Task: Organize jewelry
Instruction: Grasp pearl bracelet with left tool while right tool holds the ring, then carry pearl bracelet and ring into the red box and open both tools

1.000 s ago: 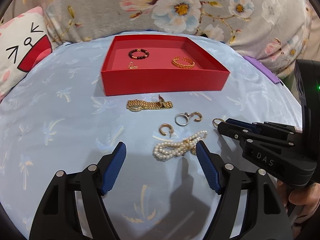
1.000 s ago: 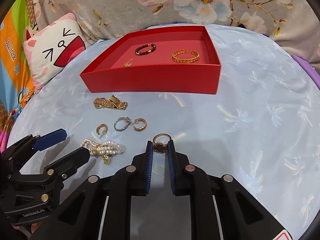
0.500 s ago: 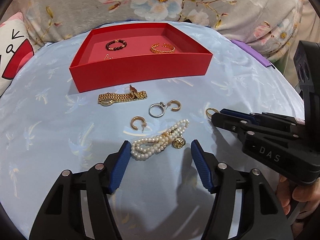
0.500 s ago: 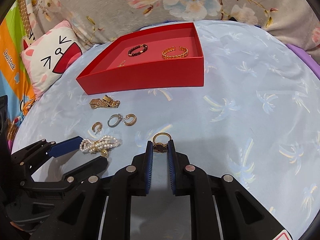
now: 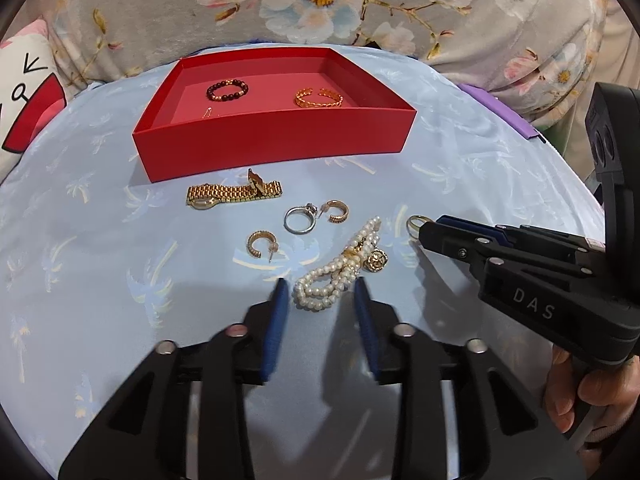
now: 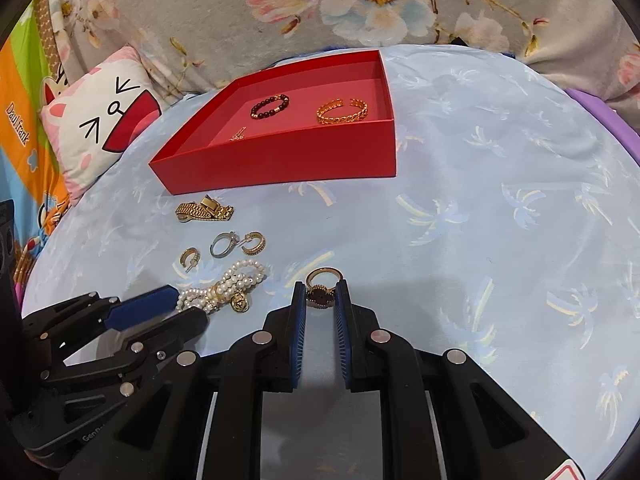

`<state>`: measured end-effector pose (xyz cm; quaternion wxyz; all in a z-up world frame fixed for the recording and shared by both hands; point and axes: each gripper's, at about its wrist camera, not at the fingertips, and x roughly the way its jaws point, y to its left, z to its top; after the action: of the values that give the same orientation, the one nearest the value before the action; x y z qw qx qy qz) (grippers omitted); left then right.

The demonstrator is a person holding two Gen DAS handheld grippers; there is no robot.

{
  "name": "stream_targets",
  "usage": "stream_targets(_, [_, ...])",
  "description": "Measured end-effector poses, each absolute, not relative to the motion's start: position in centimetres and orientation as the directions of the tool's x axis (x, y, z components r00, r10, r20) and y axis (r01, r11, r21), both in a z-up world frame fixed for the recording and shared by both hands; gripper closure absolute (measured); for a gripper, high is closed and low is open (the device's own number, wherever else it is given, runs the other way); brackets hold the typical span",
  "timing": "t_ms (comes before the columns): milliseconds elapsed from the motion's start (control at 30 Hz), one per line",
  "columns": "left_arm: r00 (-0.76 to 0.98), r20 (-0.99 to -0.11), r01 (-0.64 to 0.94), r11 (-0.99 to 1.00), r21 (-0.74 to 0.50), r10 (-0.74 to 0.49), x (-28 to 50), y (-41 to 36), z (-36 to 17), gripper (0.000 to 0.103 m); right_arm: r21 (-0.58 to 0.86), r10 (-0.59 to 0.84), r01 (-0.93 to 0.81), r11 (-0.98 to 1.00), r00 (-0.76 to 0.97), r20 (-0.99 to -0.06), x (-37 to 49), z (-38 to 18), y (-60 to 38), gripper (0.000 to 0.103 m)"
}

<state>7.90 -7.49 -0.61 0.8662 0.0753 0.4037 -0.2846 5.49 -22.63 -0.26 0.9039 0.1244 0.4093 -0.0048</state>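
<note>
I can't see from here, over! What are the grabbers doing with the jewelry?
Left gripper jaws closing around pearl bracelet, not yet pinching. Right gripper shut on gold ring. Path to red box clear.

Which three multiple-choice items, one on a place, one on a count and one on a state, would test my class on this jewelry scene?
1. Where does the pearl bracelet lie?
A. Inside the red box
B. On the blue cloth, between the left gripper's jaws
C. On the pillow

2. How many pieces lie inside the red box?
A. One
B. Three
C. Five

3. What is the right gripper doing?
A. Standing wide open over the watch
B. Resting inside the box
C. Shut on a gold ring with a dark face

Answers:
1 B: the pearls lie on the cloth between the closing jaws of the left gripper.
2 B: a dark bead bracelet, a gold cuff and a small gold piece.
3 C: its pads clamp the gold ring.
</note>
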Motion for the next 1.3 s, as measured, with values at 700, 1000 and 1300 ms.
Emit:
stream_targets(700, [0.481,-0.757,0.594,0.800,-0.089,-0.442,7.8,-9.1,-0.4,0.084,0.229,0.099,0.108,0.968,0.670,-0.735,5.3,-0.3,-22.8,0.090])
stream_targets(1000, [0.493,-0.729,0.564,0.813,-0.147,-0.474,6.8,-7.0,1.4,0.084,0.247,0.119,0.096,0.964,0.676,-0.727,4.5,0.1,-22.7,0.090])
stream_targets(1300, [0.552,-0.696,0.499,0.851,-0.165,-0.459,7.1,-2.5,3.6,0.084,0.252,0.144,0.062,0.966,0.679,-0.720,2.8,0.9,-22.0,0.090])
